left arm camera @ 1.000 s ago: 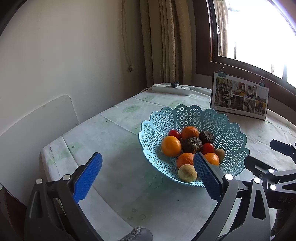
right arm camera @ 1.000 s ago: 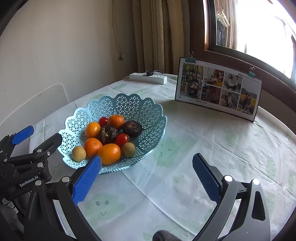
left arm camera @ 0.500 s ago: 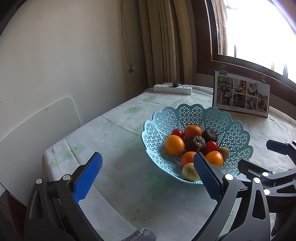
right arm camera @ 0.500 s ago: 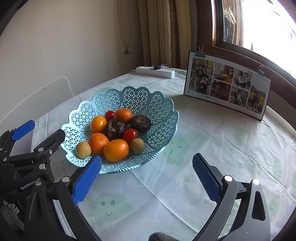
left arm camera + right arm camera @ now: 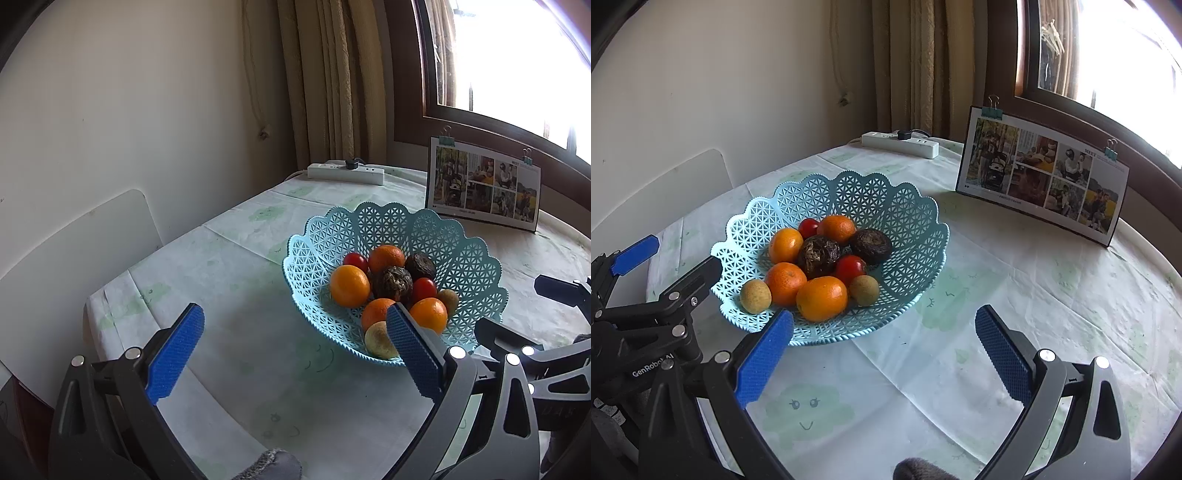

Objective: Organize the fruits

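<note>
Both grippers poised at the near edge of the table (image 5: 1052,295), each with its fingers spread wide and grasping nothing: the left gripper (image 5: 295,354) faces the left flank of the basket (image 5: 897,206), the right gripper (image 5: 884,347) its near right side, a stance that probably leaves either one free to reach in for a first pick. The pale blue lattice basket stands on the tablecloth just beyond the fingertips and holds all the fruit, heaped toward its near wall; none lies outside it. Count: four oranges, the largest (image 5: 822,298) nearest; two red tomatoes, one central (image 5: 850,268) and one at the far side (image 5: 808,227); two dark, wrinkled fruits (image 5: 818,256) side by side in the middle; two small tan fruits, one at the near left rim (image 5: 755,296) and one to the right (image 5: 864,290). Ten pieces in all. Far side: one photo card (image 5: 1041,173) leaning below the window, one power strip (image 5: 899,143).
</note>
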Available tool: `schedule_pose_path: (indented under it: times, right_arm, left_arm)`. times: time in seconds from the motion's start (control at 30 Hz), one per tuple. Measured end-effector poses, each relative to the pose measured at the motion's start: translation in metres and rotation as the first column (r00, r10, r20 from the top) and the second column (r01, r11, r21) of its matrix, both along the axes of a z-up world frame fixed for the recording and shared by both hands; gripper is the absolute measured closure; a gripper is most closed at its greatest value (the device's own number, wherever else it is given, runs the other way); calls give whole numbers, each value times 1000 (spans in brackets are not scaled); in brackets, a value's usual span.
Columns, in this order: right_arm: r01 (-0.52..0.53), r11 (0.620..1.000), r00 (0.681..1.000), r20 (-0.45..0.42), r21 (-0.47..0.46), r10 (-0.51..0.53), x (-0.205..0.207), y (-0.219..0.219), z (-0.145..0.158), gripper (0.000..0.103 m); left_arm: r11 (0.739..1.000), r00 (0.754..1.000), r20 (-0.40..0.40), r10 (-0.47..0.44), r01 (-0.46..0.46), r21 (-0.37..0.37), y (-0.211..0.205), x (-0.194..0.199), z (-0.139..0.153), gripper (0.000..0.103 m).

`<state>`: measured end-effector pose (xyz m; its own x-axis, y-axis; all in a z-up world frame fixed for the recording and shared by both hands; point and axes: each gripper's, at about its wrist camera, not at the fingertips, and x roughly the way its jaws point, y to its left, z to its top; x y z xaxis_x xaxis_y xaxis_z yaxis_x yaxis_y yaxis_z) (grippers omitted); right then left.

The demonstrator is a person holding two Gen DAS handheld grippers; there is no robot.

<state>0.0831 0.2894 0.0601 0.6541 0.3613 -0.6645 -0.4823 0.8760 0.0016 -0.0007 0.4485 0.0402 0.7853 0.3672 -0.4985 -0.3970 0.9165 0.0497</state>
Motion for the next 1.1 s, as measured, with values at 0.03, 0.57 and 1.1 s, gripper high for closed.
schedule_pose_path:
  times: [0.03, 0.57, 1.1]
  right_arm:
    - [-1, 1000, 1000, 3, -2, 1, -1, 0, 0, 5]
    - [-15, 1000, 1000, -18, 10, 16, 1, 4, -2, 5]
    - [-9, 1000, 1000, -8, -2, 9, 0, 4, -2, 5]
  left_arm:
    - [1000, 1000, 0, -1, 1, 1, 0, 0, 0, 3]
    - [1000, 1000, -11, 13, -13, 16, 1, 1, -1, 3]
    - [1000, 1000, -15, 16, -15, 21, 1, 2, -2, 3]
